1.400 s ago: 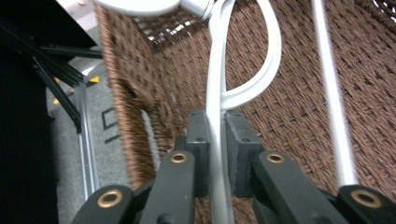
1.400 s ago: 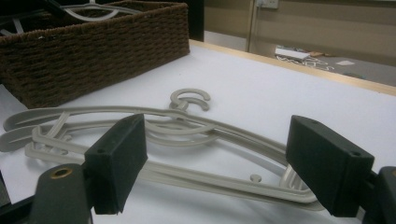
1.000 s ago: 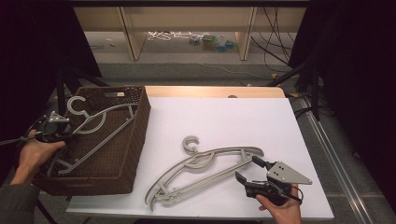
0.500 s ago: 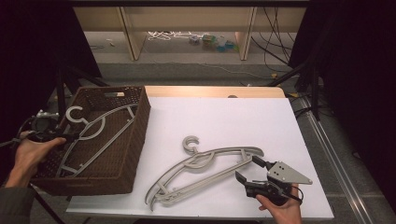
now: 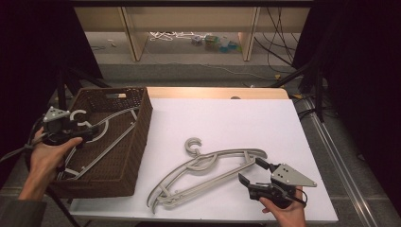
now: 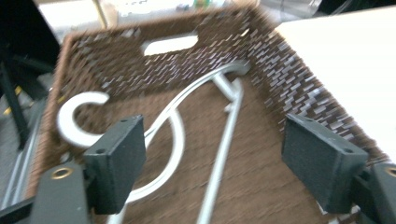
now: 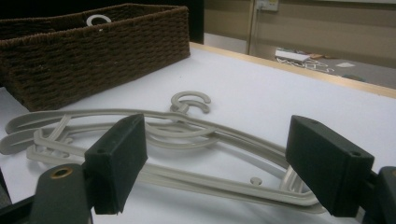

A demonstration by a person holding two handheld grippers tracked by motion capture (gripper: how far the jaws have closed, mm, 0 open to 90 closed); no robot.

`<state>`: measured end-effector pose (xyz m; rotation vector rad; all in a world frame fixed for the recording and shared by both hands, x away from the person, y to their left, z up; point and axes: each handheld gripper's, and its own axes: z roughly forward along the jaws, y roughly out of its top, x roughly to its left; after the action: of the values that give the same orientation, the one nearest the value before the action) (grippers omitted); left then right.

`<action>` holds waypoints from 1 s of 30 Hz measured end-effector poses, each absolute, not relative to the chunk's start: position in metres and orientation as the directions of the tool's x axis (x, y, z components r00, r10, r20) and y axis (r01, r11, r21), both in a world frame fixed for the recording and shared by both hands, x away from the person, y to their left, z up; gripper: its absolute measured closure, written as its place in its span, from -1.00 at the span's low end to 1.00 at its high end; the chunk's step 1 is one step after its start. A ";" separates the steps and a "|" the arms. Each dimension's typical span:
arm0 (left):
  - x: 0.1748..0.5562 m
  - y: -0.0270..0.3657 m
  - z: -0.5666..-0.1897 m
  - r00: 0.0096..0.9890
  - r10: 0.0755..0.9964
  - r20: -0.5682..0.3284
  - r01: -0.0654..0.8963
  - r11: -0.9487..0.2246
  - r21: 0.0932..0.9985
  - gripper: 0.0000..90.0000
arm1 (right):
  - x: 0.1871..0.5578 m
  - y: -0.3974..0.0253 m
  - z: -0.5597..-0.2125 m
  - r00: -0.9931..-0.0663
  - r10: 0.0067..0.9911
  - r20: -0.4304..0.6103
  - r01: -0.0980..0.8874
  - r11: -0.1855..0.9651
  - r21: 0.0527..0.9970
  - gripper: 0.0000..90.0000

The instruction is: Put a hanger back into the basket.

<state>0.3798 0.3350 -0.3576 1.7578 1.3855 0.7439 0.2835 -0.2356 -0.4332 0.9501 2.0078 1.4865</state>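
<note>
Our left hand-held gripper (image 5: 84,135) hangs with jaws apart over the wicker basket (image 5: 137,142), where one grey hanger (image 6: 196,121) lies. Two stacked beige plastic hangers (image 5: 208,172) rest on the white surface (image 5: 227,118); our right hand-held gripper (image 5: 251,172) gapes beside their end. They look light, stiff and slick, so we'd pinch a thin arm.

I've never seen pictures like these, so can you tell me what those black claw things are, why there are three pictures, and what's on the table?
A person sits at a white table holding a squeeze tool in each hand. Each tool is a gripper with two black jaws.

One picture comes from a camera up high, looking down. The other two come from little cameras riding on each gripper, so the jaws stick up at the bottom.

The left gripper hovers over a brown woven basket with a grey hanger lying inside. The right gripper sits open at the end of another grey hanger lying flat on the table. Neither gripper holds anything.
</note>
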 end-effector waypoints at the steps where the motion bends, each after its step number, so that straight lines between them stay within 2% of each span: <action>1: 0.378 0.330 -0.357 0.251 0.968 -0.016 0.518 -0.121 0.847 -0.56 | 0.284 -0.236 -0.433 -0.653 0.757 0.034 0.252 0.175 0.952 -0.52; 12: 0.356 0.263 -0.356 0.400 0.911 -0.102 0.388 -0.068 0.919 -0.57 | 0.284 -0.236 -0.433 -0.660 0.750 0.045 0.251 0.164 0.954 -0.52; 17: 0.351 0.245 -0.361 0.438 0.890 -0.123 0.360 -0.049 0.932 -0.57 | 0.284 -0.238 -0.433 -0.658 0.752 0.042 0.255 0.169 0.952 -0.53; 20: 0.348 0.231 -0.366 0.455 0.875 -0.168 0.360 -0.008 0.933 -0.57 | 0.285 -0.237 -0.434 -0.660 0.749 0.057 0.249 0.147 0.957 -0.53; 25: 0.344 0.208 -0.377 0.499 0.852 -0.157 0.351 -0.032 0.936 -0.58 | 0.286 -0.241 -0.433 -0.668 0.743 0.043 0.240 0.160 0.957 -0.53; 28: 0.338 0.196 -0.379 0.516 0.847 -0.126 0.309 -0.047 0.950 -0.57 | 0.285 -0.243 -0.432 -0.655 0.754 0.049 0.243 0.149 0.958 -0.54; 30: 0.335 0.191 -0.378 0.523 0.839 -0.151 0.306 -0.020 0.952 -0.56 | 0.286 -0.243 -0.432 -0.661 0.748 0.055 0.239 0.140 0.961 -0.55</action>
<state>0.3347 0.1913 -0.3779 1.5884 1.0047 0.5652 0.2856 -0.2427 -0.4319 0.9445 1.9828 1.5389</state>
